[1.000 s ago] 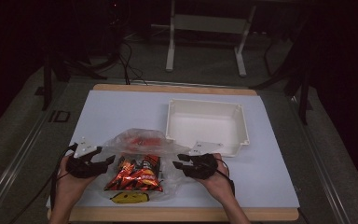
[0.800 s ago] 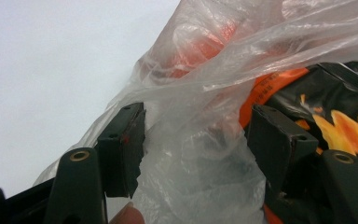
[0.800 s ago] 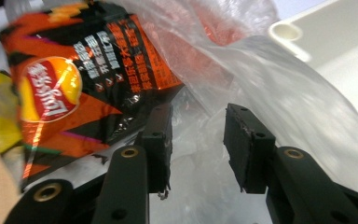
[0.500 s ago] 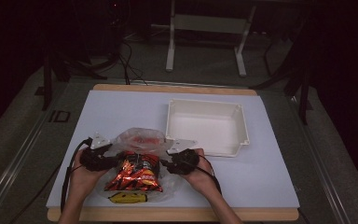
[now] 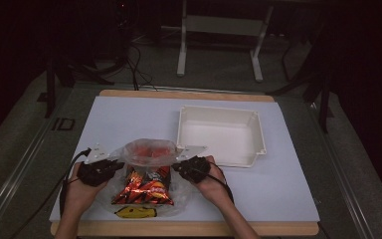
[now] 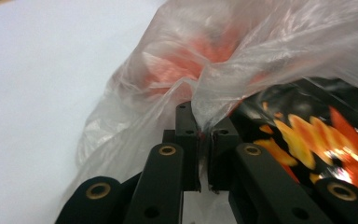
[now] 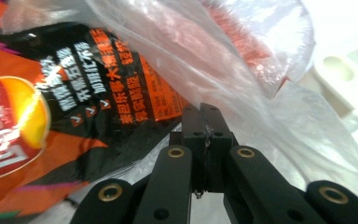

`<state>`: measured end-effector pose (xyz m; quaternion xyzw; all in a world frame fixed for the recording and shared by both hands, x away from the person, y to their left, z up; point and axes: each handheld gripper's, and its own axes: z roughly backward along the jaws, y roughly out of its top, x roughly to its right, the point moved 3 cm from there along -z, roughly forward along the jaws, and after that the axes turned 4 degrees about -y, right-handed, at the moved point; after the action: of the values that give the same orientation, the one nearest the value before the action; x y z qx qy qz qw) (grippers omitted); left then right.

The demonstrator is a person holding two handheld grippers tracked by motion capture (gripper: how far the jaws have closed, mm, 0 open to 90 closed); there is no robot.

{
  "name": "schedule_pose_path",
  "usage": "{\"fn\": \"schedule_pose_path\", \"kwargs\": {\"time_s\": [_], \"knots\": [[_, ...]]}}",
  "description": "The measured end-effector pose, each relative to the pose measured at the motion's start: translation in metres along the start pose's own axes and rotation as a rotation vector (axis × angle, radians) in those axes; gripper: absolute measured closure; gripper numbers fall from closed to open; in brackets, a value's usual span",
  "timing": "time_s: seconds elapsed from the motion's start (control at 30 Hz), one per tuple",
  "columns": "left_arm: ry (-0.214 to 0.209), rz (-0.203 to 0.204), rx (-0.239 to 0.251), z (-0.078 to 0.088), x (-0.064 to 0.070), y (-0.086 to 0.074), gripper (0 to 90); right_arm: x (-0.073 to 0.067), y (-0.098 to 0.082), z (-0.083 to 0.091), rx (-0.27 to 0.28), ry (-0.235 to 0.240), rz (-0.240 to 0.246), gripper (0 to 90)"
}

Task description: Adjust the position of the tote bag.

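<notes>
A clear plastic bag point(image 5: 146, 181) lies near the front edge of the table point(image 5: 129, 119), between the person's two hands. The left gripper point(image 5: 110, 167) has just been closing and now pinches a fold of the thin film at the bag's left side; in the left gripper view its black jaws meet with a crumpled pleat of plastic point(image 6: 205, 112) squeezed between them. The right gripper point(image 5: 183, 167) has likewise just been closing, and in the right gripper view its jaws stand pressed together on the film point(image 7: 242, 93) at the bag's right side.

Inside the bag sits a glossy snack packet point(image 5: 144, 186), black and orange with flame-like print and rows of white characters, its foil creased and shiny. Farther in, toward the bag's raised mouth, a reddish-orange mass point(image 5: 146, 149) shows blurred through the cloudy plastic. A yellow smiling face point(image 5: 135, 213) is printed on the bag's near end.

Just beside the right gripper, to its far right, stands a white rectangular tray point(image 5: 258, 144) with low walls and rounded corner posts; its near left corner comes close to the bag. The table top is a smooth, pale sheet on a wooden board. Cables point(image 5: 69, 169) trail from the left gripper toward the table's front edge
</notes>
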<state>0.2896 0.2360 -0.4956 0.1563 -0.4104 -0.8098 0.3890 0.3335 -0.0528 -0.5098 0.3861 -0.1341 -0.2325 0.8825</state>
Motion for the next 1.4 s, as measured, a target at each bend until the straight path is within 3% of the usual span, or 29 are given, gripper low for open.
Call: {"fn": "schedule_pose_path", "kwargs": {"time_s": [0.13,0.2,0.3,0.37,0.4,0.47,0.53,0.7,0.77,0.9,0.97,1.03,1.13,1.23,1.4], "knots": [[-0.042,0.022,0.041,0.021,-0.012,-0.006,86.5,0.011,-0.002,0.010,0.018,0.020,-0.041,90.0],[-0.073,0.026,0.055,0.027,-0.015,-0.008,86.7,0.017,-0.004,0.014,0.036,0.053,-0.068,90.0],[-0.158,0.054,0.069,0.028,-0.020,-0.009,86.6,0.019,-0.004,0.016,0.036,0.072,-0.075,90.0],[-0.213,0.106,0.099,0.028,-0.027,-0.009,84.9,0.021,-0.005,0.015,0.037,0.078,-0.076,90.0],[-0.216,0.127,0.114,0.028,-0.030,-0.009,80.9,0.021,-0.006,0.015,0.032,0.083,-0.083,90.0],[-0.150,0.165,0.119,0.028,-0.035,-0.008,67.4,0.022,-0.007,0.015,0.023,0.099,-0.089,90.0],[-0.112,0.158,0.114,0.027,-0.031,-0.006,59.9,0.020,-0.008,0.014,0.013,0.113,-0.084,90.0],[-0.051,0.049,0.096,0.025,-0.009,-0.001,45.6,0.016,-0.005,0.012,0.019,0.115,-0.073,90.0],[-0.007,0.002,0.086,0.027,0.000,0.000,40.9,0.014,-0.003,0.012,0.022,0.114,-0.068,90.0],[0.074,-0.033,0.060,0.030,0.008,-0.001,30.0,0.013,-0.002,0.012,0.022,0.104,-0.070,90.0],[0.120,-0.036,0.078,0.035,0.009,-0.004,28.9,0.013,-0.002,0.012,0.020,0.103,-0.070,90.0],[0.132,-0.035,0.112,0.039,0.010,-0.005,28.7,0.013,-0.002,0.012,0.019,0.098,-0.069,90.0],[0.128,-0.078,0.151,0.045,0.017,-0.004,40.2,0.014,-0.002,0.011,0.018,0.098,-0.067,90.0],[0.141,-0.140,0.136,0.038,0.025,0.000,43.7,0.013,-0.002,0.011,0.021,0.100,-0.068,90.0],[0.134,-0.182,0.116,0.019,0.026,0.008,39.1,0.012,0.000,0.010,0.032,0.109,-0.077,90.0]]}}
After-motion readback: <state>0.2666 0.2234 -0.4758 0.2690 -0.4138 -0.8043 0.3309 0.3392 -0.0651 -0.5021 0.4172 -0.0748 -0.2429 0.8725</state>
